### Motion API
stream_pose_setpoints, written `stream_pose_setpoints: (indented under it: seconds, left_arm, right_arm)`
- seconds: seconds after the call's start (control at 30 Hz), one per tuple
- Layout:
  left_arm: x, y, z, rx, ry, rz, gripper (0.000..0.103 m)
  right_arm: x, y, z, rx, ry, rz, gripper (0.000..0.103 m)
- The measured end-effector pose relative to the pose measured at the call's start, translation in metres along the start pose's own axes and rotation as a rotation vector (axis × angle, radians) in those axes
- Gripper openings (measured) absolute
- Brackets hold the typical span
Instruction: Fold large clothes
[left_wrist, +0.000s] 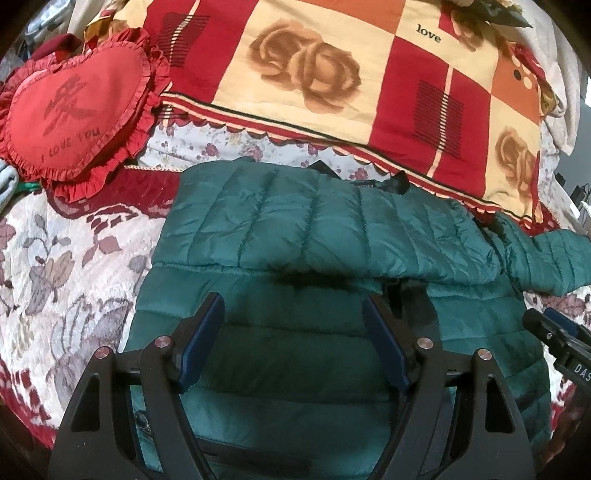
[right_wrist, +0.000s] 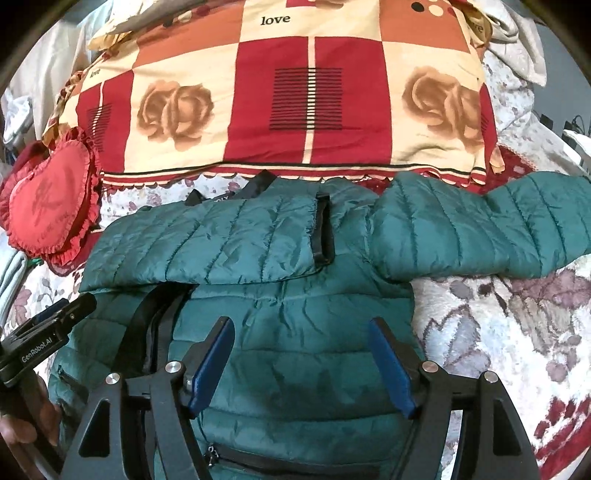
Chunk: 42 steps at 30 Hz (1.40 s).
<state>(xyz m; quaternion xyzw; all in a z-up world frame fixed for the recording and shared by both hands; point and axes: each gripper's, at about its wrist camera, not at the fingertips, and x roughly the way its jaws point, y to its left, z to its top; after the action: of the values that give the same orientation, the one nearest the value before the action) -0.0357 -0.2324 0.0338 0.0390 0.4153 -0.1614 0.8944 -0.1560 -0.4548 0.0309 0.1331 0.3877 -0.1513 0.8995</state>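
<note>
A teal quilted jacket (left_wrist: 280, 354) lies front up on the bed, its black zipper (right_wrist: 159, 317) partly undone. One sleeve (right_wrist: 221, 236) is folded across the chest, its black cuff (right_wrist: 323, 229) near the middle. The other sleeve (right_wrist: 480, 229) stretches out to the right over the bedspread. My left gripper (left_wrist: 292, 301) hovers open over the jacket's left half with nothing between its fingers. My right gripper (right_wrist: 301, 323) is open over the right half, below the folded sleeve, and holds nothing. Each gripper shows at the edge of the other's view: the right gripper (left_wrist: 554, 332), the left gripper (right_wrist: 55, 314).
A red, cream and orange checked quilt (left_wrist: 314, 74) with rose prints is piled behind the jacket. A red heart-shaped frilled cushion (left_wrist: 74, 110) sits at the back left. The floral bedspread (right_wrist: 498, 332) shows on both sides. A hand (right_wrist: 22, 432) grips the left tool.
</note>
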Motion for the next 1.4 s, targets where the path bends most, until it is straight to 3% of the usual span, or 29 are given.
stream_pose_setpoints:
  seconds: [0.4, 0.6, 0.83, 1.13, 1.4]
  left_arm:
    - [0.006, 0.007, -0.004, -0.025, 0.026, -0.008, 0.078]
    - [0.003, 0.008, -0.004, -0.035, 0.022, -0.021, 0.078]
    - [-0.001, 0.005, -0.005, -0.03, 0.023, -0.041, 0.078]
    - [0.001, 0.001, -0.007, -0.03, 0.038, -0.063, 0.078]
    - [0.005, -0.001, -0.009, -0.03, 0.053, -0.069, 0.078]
  right_arm:
    - [0.006, -0.018, 0.007, 0.023, 0.011, -0.036, 0.076]
    - [0.003, -0.043, 0.018, 0.029, -0.01, -0.108, 0.076]
    - [-0.002, -0.098, 0.029, 0.093, -0.039, -0.208, 0.076]
    - [-0.016, -0.207, 0.037, 0.294, -0.086, -0.371, 0.078]
    - [-0.025, -0.246, 0.043, 0.343, -0.092, -0.45, 0.078]
